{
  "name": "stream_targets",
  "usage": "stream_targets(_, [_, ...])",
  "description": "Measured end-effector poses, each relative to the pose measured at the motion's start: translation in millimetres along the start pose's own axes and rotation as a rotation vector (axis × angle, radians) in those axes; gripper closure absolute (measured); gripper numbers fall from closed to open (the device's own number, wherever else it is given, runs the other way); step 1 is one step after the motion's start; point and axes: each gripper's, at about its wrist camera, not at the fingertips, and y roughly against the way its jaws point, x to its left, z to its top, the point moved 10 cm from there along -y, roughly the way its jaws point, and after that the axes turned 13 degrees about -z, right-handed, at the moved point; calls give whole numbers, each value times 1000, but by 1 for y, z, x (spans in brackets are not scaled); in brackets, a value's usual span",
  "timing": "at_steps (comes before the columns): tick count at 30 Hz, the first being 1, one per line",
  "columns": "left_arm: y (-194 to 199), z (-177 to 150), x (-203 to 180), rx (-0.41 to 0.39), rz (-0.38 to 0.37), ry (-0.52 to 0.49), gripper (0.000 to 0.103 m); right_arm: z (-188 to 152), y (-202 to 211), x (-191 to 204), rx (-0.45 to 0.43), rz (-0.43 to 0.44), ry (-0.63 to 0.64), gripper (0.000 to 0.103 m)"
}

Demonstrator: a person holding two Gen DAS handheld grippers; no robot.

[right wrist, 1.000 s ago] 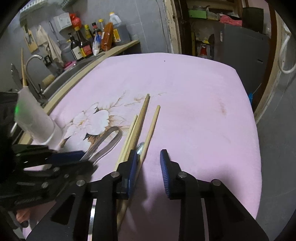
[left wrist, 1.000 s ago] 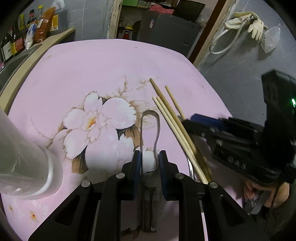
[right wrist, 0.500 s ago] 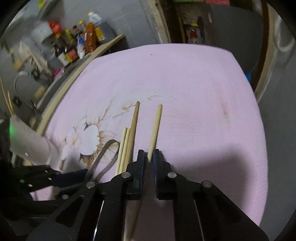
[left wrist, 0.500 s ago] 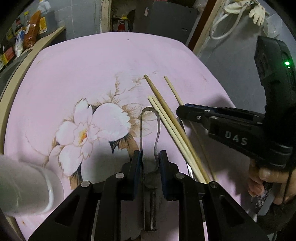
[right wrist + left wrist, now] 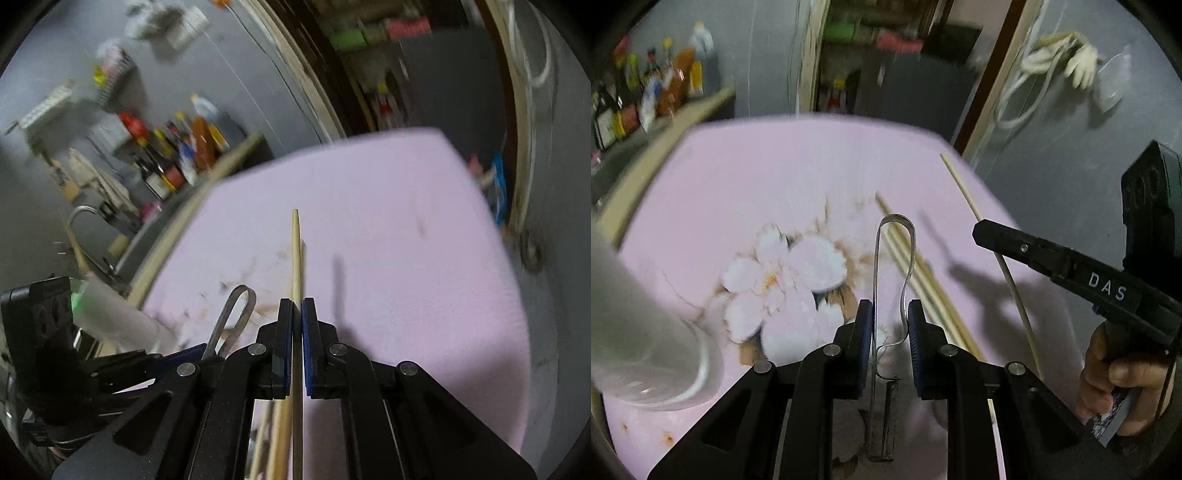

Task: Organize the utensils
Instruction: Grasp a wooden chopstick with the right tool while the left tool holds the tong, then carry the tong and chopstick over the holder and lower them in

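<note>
A: What are the jaws doing?

B: The right gripper (image 5: pixel 294 347) is clamped on a single chopstick (image 5: pixel 295 258), pads pressed flat against it, and the stick points forward over the pink tablecloth (image 5: pixel 406 258). In the left wrist view that same chopstick (image 5: pixel 964 192) hangs clear of the cloth. The left gripper (image 5: pixel 889 336) has its pads against the two arms of the metal peeler (image 5: pixel 894 258), one each side, so I judge it is gripping it, though the hold looks light

A: Where's everything else?

B: The remaining chopsticks (image 5: pixel 923 280) lie together on the cloth just right of the peeler's loop. A white holder (image 5: pixel 639 332) is at the left edge, close to the left gripper

A: What could go wrong?

B: The chopstick is pinched at one narrow spot with a long length sticking out, so a quick swing could make it pivot or slide between the pads. Both tools are near each other, so carrying the stick across to the holder risks knocking the peeler or the left gripper. The peeler's springy arms could also slip out if the squeeze is uneven, and it could drop onto the loose chopsticks and scatter them
</note>
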Motion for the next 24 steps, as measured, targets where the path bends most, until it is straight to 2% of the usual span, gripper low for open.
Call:
stream_targets(5, [41,16,-13,-194,10,-61,87,15,42,21,-231,-8,42,100])
stream_targets(10, [80,43,-30,-365,28,-106,87,35,83,44,-474,-55,98,100])
stream_targets(16, [136,66,-35,-545,71,-139,87,57,123,80,-706,-61,132,100])
stream_targets(20, [175,80,-22,-637,90,-129,87,68,139,108,-803,-26,137,100])
stream_targets(24, [216,91,3,-714,118,-93,87,76,142,140,-851,28,134,100])
